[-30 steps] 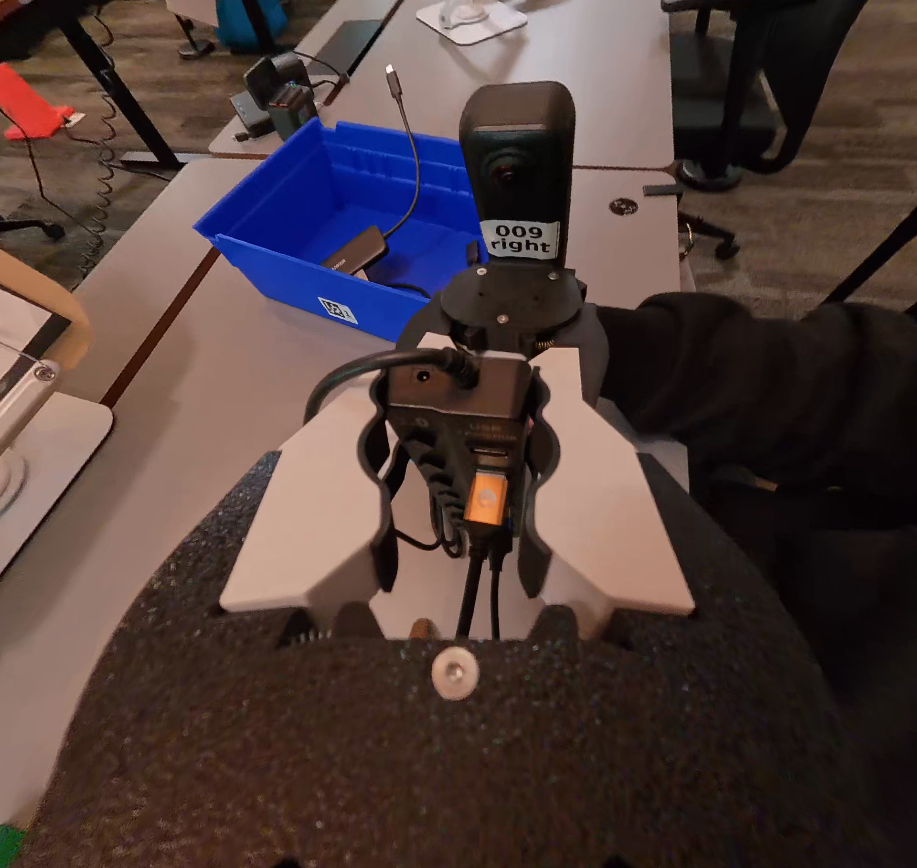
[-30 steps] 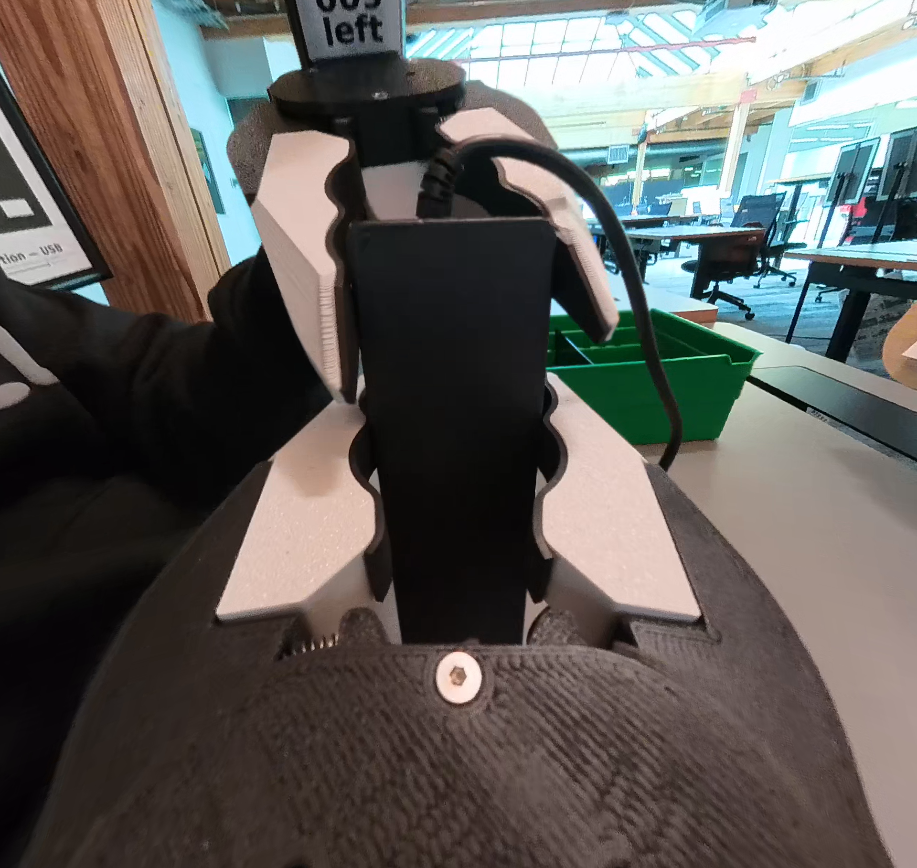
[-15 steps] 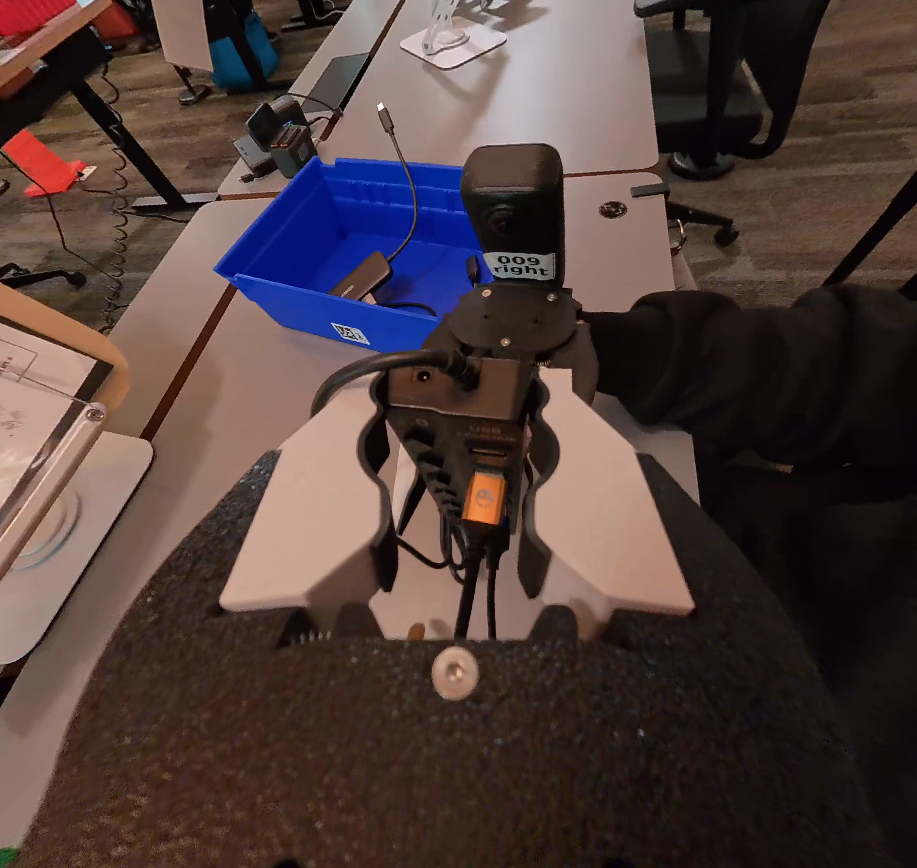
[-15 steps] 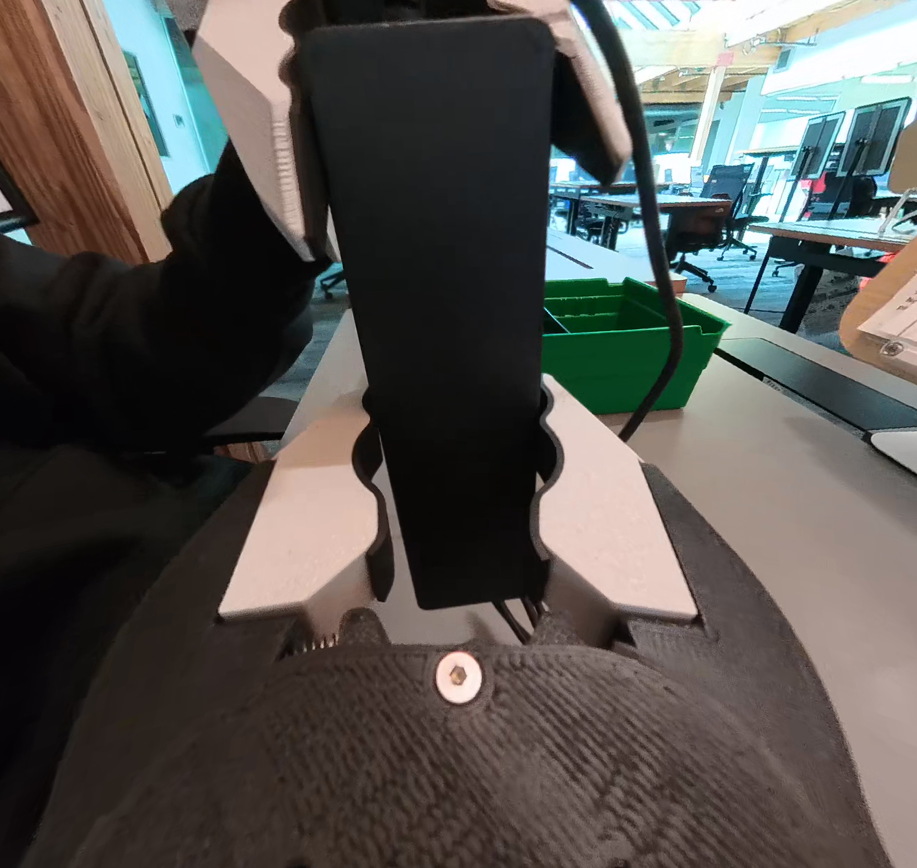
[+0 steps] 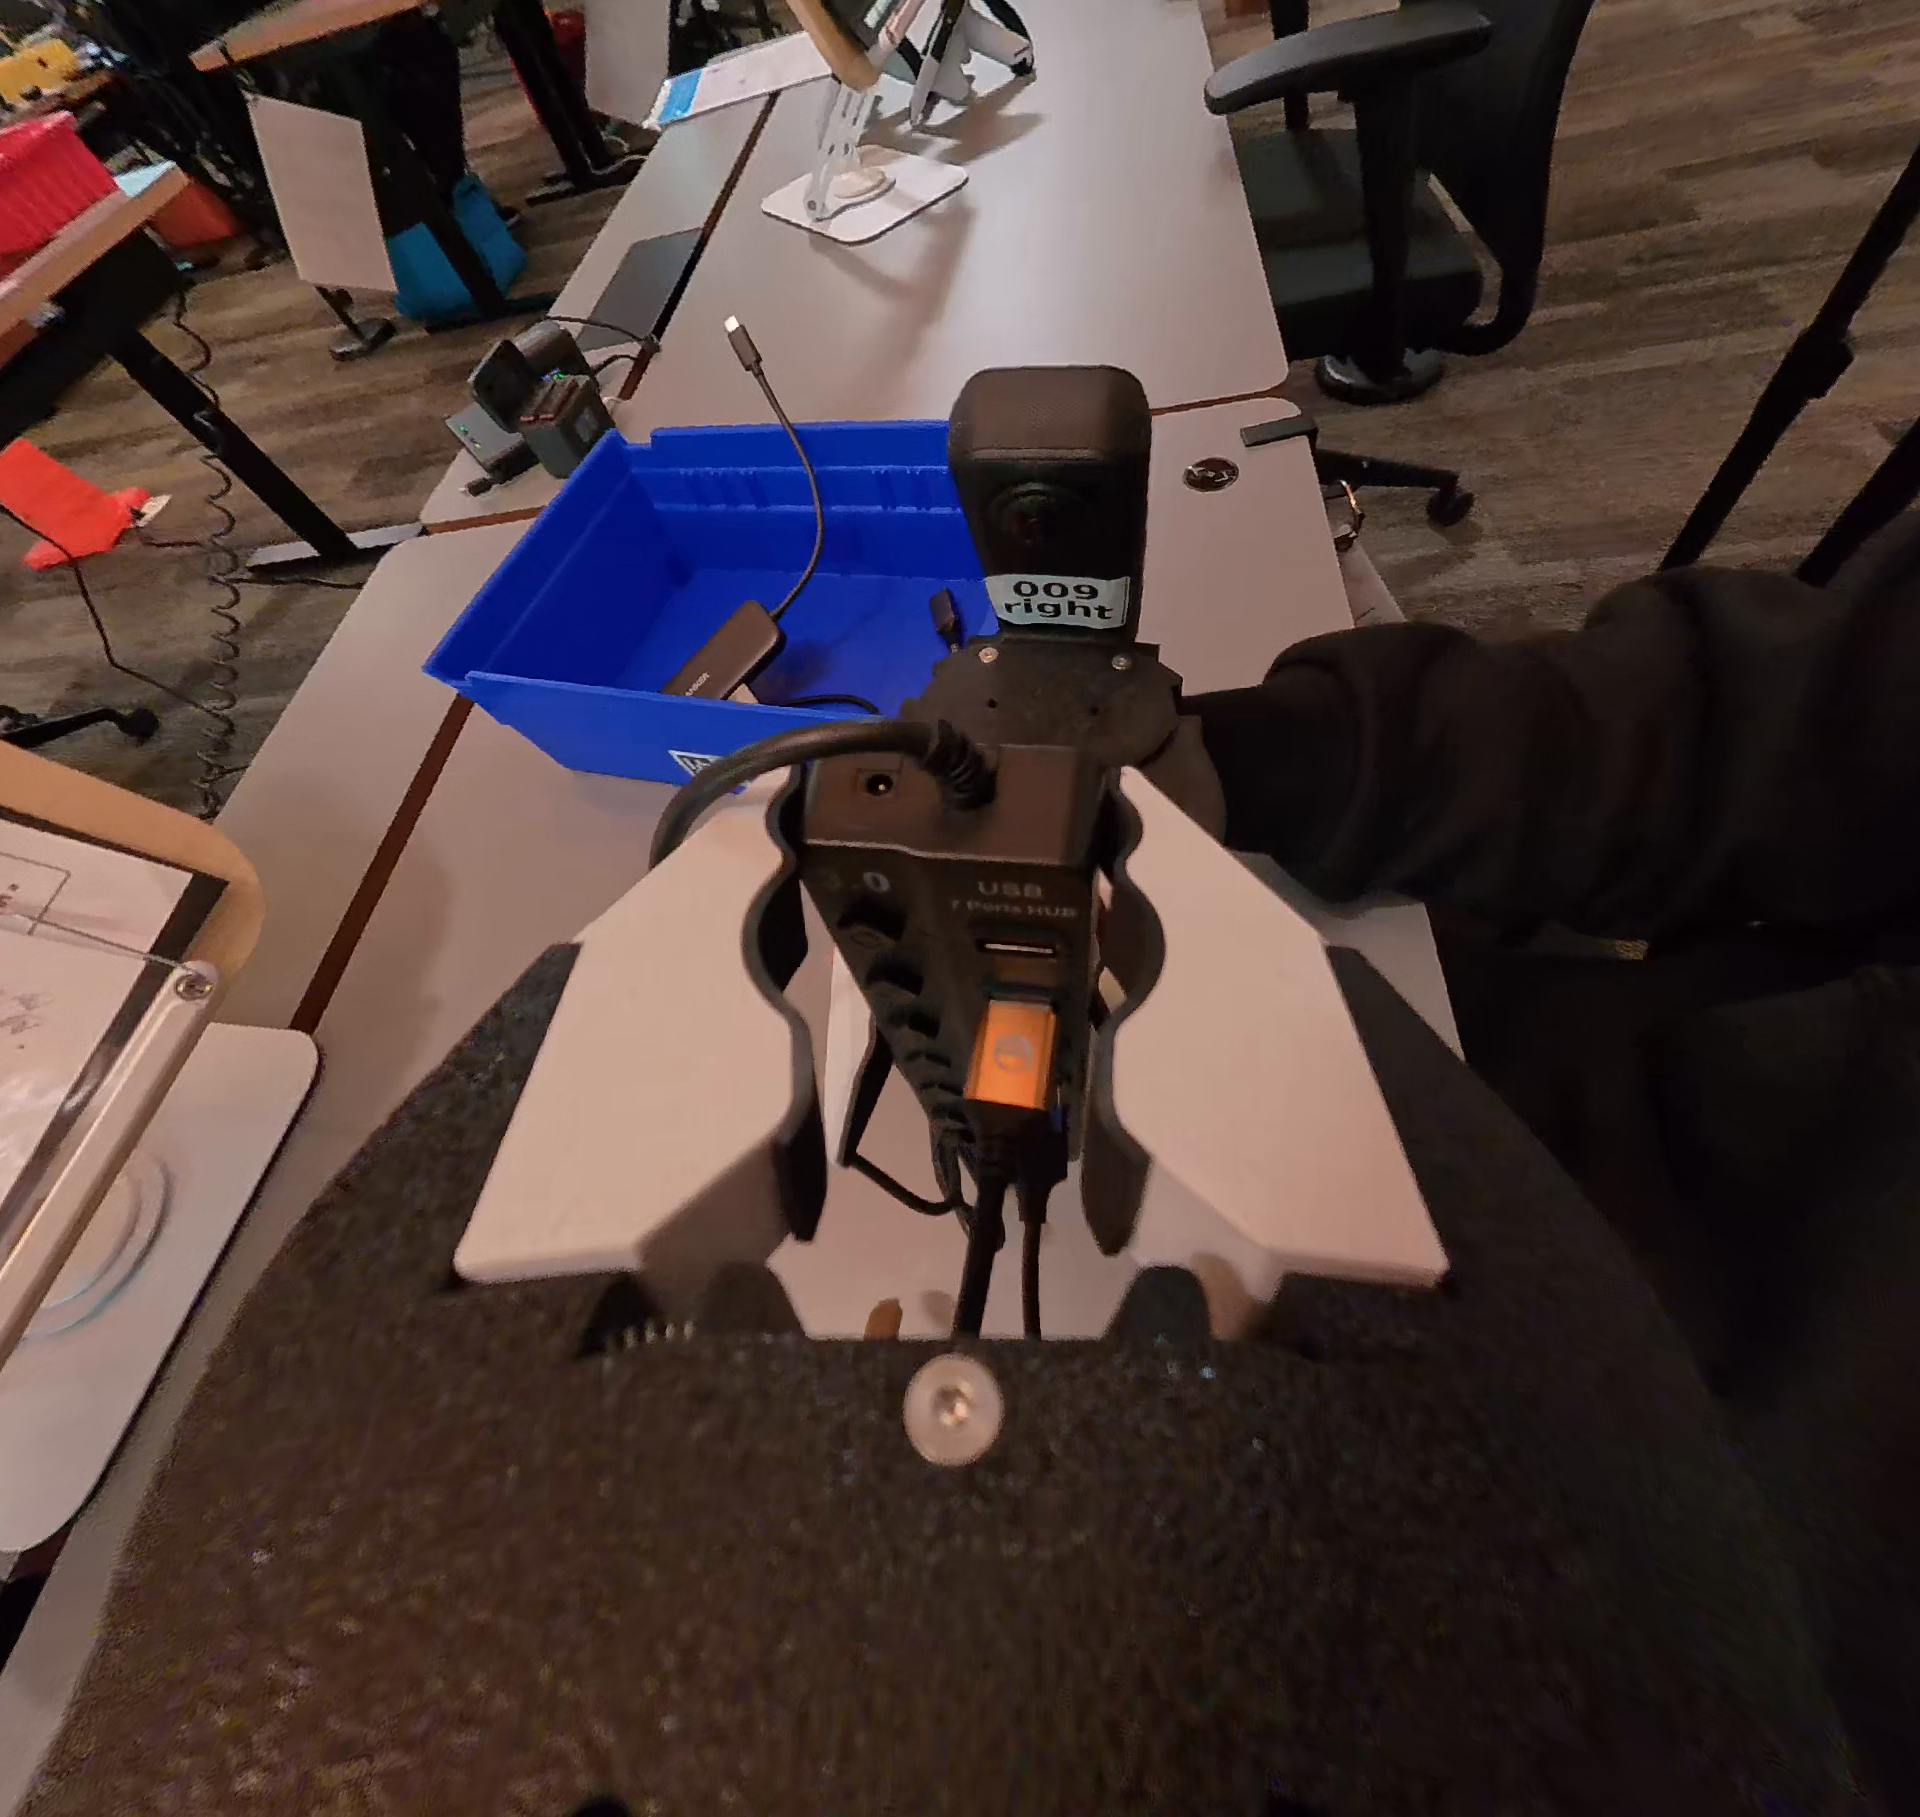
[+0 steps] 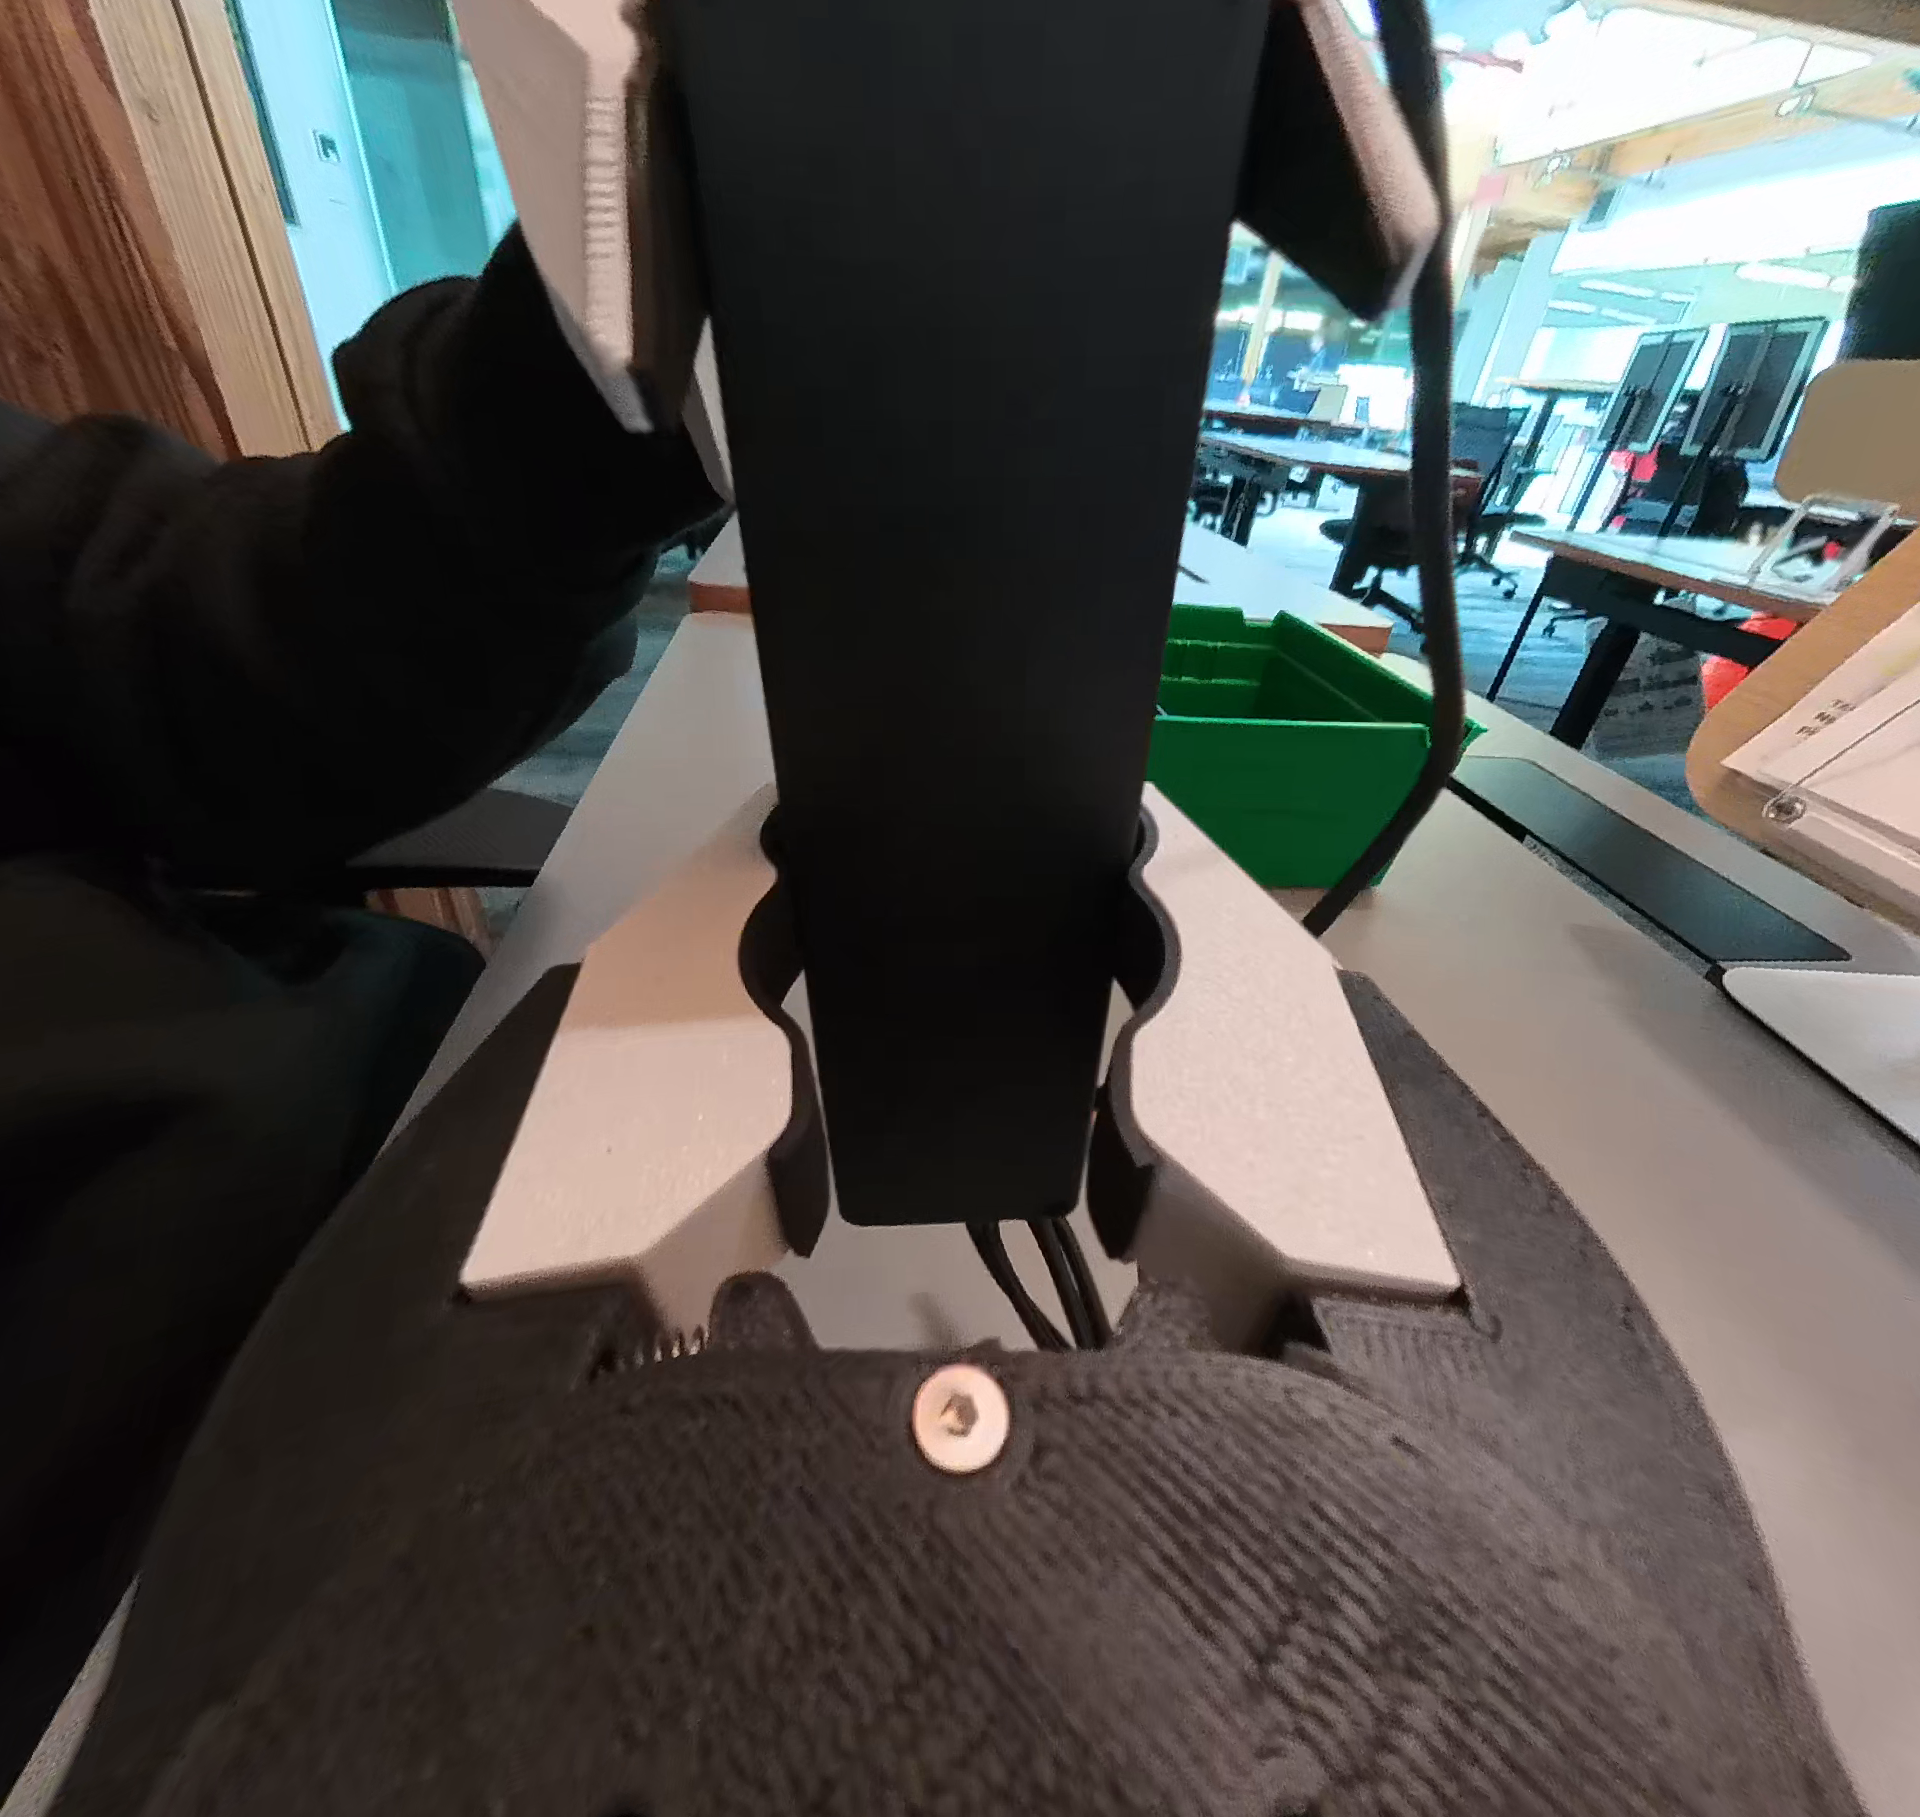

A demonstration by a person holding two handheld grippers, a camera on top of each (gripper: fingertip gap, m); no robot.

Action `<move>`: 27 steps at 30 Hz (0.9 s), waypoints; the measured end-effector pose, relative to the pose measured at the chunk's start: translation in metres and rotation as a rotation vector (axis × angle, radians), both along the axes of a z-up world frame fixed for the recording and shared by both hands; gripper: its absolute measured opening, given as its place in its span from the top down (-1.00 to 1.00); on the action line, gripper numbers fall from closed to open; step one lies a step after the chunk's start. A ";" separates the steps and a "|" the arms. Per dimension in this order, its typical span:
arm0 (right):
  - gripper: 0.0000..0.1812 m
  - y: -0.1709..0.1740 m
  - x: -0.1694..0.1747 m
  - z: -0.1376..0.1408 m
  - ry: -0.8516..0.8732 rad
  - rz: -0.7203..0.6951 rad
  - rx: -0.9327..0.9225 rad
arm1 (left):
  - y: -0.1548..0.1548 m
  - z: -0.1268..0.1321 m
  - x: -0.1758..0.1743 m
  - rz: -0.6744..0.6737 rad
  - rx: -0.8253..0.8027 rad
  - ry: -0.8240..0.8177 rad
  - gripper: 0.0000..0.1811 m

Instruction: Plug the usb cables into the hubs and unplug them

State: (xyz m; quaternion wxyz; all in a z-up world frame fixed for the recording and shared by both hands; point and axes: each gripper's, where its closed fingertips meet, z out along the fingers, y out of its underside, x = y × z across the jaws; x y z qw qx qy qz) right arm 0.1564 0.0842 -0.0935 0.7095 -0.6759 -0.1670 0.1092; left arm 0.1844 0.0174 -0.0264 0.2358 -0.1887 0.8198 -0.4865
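Left wrist view: the left hand-held gripper [image 5: 951, 1029] is held level above the grey surface [image 5: 499, 894], its fingers pinching a black USB hub [image 5: 940, 894] port side up. An orange plug [image 5: 1010, 1055] sits in the hub (dark cables trail toward 6 o'clock). A blue bin [image 5: 582, 697] lies at 11 o'clock.

Right wrist view: the right hand-held gripper [image 6: 956, 1019] clamps the same hub's [image 6: 956, 520] plain back, tilted upward; a green bin [image 6: 1288, 791] sits at 2 o'clock.

Left wrist view dim and warm — right wrist view backlit by bright windows, edges bowed, slight motion blur.
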 end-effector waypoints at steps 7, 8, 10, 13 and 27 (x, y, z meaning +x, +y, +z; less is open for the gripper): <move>0.37 0.000 0.002 0.009 0.079 0.011 0.045 | 0.006 0.001 0.004 0.067 0.005 -0.013 0.27; 0.37 0.000 0.002 0.007 0.082 0.015 0.035 | 0.007 -0.001 0.006 0.079 0.023 -0.018 0.29; 0.37 0.003 0.001 -0.001 0.039 -0.001 -0.006 | 0.008 -0.007 0.007 0.083 0.072 -0.003 0.37; 0.37 0.006 -0.003 -0.006 0.027 0.002 -0.036 | 0.007 -0.010 0.005 0.082 0.105 0.019 0.37; 0.41 0.002 0.003 0.007 0.075 -0.026 0.023 | 0.014 -0.003 0.000 0.089 0.127 -0.013 0.38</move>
